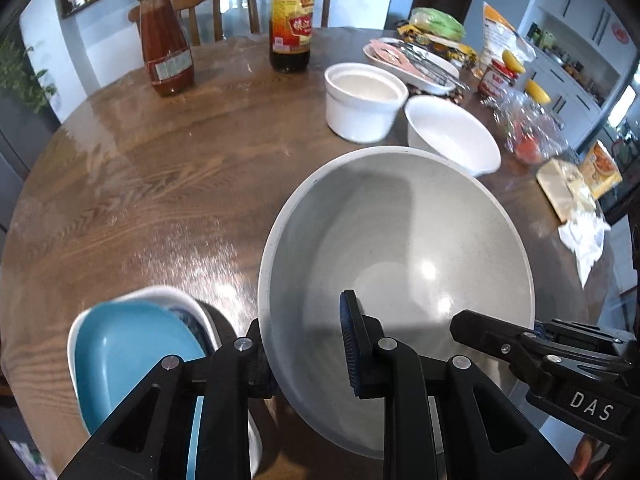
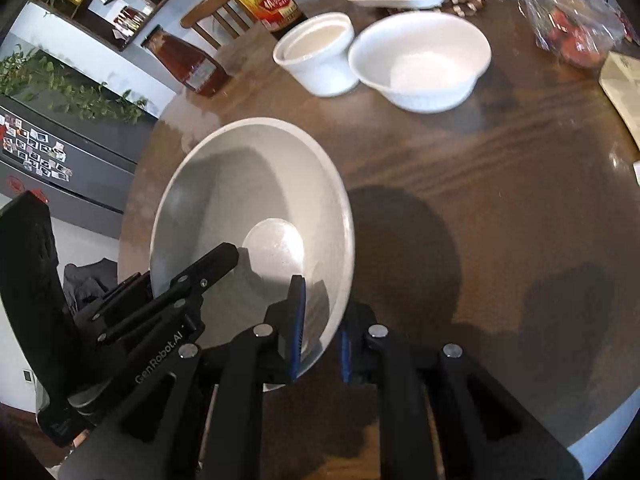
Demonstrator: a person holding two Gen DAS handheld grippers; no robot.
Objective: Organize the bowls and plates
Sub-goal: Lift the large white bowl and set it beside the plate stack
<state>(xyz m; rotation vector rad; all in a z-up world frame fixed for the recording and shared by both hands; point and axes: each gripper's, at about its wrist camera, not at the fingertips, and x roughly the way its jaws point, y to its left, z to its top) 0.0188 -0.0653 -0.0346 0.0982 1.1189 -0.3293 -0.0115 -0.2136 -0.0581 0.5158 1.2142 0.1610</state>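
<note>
Stoneware, heavy and slick: we clamp both the left tongs (image 1: 306, 346) and right tongs (image 2: 322, 334) on opposite rims of the speckled grey bowl (image 1: 400, 240).

Dish and bottle count on the wooden table (image 1: 132, 184)

Three round bowls total: one big grey bowl (image 1: 400, 248) pinched between the two grippers, plus two white bowls (image 1: 362, 100) (image 1: 452, 132) side by side beyond it. Two bottles further back: a red sauce bottle (image 1: 166, 40) and a dark soy-type bottle (image 1: 290, 20). One stack of two squarish dishes (image 1: 128, 348), blue on white, left of the left gripper (image 1: 304, 344). One oval white platter (image 1: 412, 64) far back.
</note>
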